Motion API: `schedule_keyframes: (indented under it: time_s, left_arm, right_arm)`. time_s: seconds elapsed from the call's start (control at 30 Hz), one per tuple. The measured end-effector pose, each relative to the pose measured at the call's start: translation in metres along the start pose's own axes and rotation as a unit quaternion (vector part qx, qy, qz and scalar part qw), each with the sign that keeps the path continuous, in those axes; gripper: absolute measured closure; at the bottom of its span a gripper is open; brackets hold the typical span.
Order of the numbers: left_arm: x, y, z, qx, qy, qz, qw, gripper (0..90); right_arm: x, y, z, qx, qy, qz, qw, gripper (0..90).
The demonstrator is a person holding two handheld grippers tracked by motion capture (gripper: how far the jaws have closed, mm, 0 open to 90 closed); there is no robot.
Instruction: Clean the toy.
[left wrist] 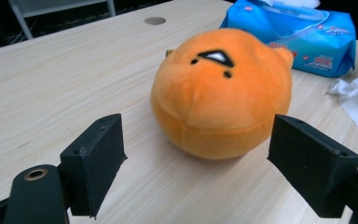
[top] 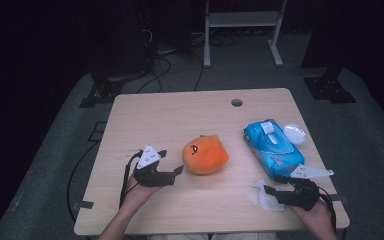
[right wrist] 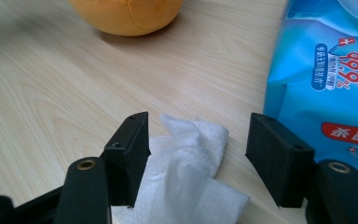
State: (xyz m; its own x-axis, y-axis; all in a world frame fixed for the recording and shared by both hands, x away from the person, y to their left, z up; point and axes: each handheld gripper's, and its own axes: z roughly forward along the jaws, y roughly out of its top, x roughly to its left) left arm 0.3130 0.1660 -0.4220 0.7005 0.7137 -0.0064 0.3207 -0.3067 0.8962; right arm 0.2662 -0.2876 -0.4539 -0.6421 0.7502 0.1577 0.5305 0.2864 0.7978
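Item: orange plush toy (top: 205, 154), mid-desk (top: 180, 115), upright, untouched. Left tongs (top: 172, 172) stand apart just beside it, lined up on it, nothing between the pads.

Item: crumpled white tissue (top: 266, 196), near edge of the desk. Right tongs (top: 271, 193) stand apart astride it, not pressing.

Item: blue wipes pack (top: 272, 147), lid flipped up, a sheet showing at the opening; round white cap (top: 294, 133) touching its far side.

Step judged: approach to grasp. Next: advance left tongs around the toy, then close.

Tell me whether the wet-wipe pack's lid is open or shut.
Open. On the blue wet-wipe pack the round white lid is flipped out beside the pack, and a wipe sticks up from the opening.
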Motion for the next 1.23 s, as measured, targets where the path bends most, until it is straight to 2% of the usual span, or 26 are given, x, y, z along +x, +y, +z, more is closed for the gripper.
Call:
schedule_keyframes:
  time_s: [0.43, 0.67, 0.77, 1.13, 1.23]
  left_arm:
    - [0.008, -0.018, -0.015, 0.009, 0.014, -0.016, 0.9997, 17.7]
    - [0.008, -0.022, -0.020, 0.016, 0.015, -0.018, 0.9996, 16.8]
    - [0.009, -0.025, -0.022, 0.014, 0.016, -0.024, 0.9995, 16.0]
    - [0.015, -0.039, -0.023, 0.019, 0.024, -0.048, 0.9984, 13.6]
    - [0.014, -0.040, -0.023, 0.018, 0.025, -0.042, 0.9986, 13.1]
  right_arm:
    - [0.000, 0.000, 0.000, 0.002, 0.001, -0.001, 1.0000, 38.1]
    - [0.001, -0.001, 0.000, 0.005, 0.003, 0.001, 1.0000, 37.9]
    - [0.001, -0.001, 0.000, 0.005, 0.003, 0.001, 1.0000, 37.8]
    - [0.001, -0.002, 0.002, 0.005, 0.006, 0.002, 1.0000, 37.6]
    - [0.001, -0.002, 0.003, 0.003, 0.010, 0.005, 0.9999, 37.3]
